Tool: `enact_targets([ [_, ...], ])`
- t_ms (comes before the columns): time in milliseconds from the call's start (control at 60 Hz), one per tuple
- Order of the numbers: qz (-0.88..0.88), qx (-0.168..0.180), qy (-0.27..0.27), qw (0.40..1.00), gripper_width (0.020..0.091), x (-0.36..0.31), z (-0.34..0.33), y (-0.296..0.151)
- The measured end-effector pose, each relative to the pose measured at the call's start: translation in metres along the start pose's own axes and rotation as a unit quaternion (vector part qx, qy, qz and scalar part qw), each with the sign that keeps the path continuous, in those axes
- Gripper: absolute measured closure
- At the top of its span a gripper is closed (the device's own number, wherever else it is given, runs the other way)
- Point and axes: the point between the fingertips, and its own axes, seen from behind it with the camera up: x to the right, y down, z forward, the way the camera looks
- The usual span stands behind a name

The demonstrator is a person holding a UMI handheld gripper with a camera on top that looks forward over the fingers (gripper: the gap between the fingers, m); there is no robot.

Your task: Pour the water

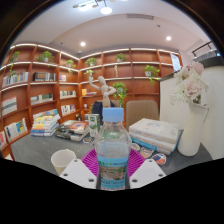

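A clear plastic water bottle (112, 150) with a blue cap and a blue-green label stands upright between my fingers, filling the gap between the magenta pads (90, 163). My gripper (112, 168) is shut on the bottle, and both pads press its labelled body. The bottle is lifted above the grey table (40, 150). A white paper cup (63, 159) stands on the table just left of the fingers, its mouth open upward.
Stacked books (46, 123) lie at the left of the table and a white box of books (155, 133) at the right. A white vase with flowers (192, 120) stands far right. Wooden shelves (60, 80) line the back wall.
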Motion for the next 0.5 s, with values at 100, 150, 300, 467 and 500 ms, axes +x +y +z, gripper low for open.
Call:
enact_targets([
  [100, -0.011, -0.009, 0.015, 1.0, 0.0782, 0.012, 0.009, 0.019],
  [150, -0.02, -0.013, 0.019, 1.0, 0.0783, 0.012, 0.011, 0.025],
  [300, -0.016, -0.022, 0.018, 0.999, 0.0772, 0.017, 0.018, 0.039],
  [467, -0.014, -0.019, 0.02, 1.0, 0.0745, 0.02, 0.016, 0.045],
  [500, -0.014, -0.02, 0.02, 1.0, 0.0745, 0.02, 0.016, 0.045],
])
